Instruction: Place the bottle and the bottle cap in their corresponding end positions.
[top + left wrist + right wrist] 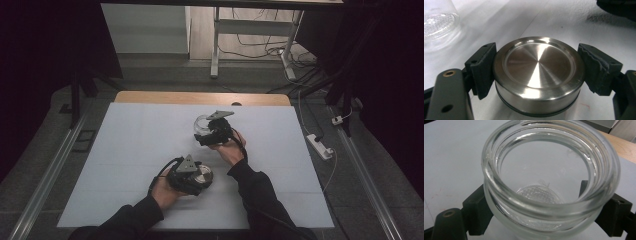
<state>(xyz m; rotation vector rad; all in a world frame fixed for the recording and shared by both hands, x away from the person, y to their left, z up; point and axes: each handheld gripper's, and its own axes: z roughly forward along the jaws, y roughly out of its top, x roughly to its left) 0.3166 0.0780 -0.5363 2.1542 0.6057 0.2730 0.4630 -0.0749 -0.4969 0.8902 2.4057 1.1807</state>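
Got the glass jar point(549, 182) clamped in my right gripper point(216, 131) mid-mat; nearer me from the jar, my left gripper point(192, 176) clamps the steel lid point(537, 75). Looks like capping's next: line lid over mouth.

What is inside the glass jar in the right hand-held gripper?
Nothing: the glass jar looks empty, with its open mouth up and only its dimpled base visible through it. The right hand-held gripper clamps its sides, hiding part of the outer wall.
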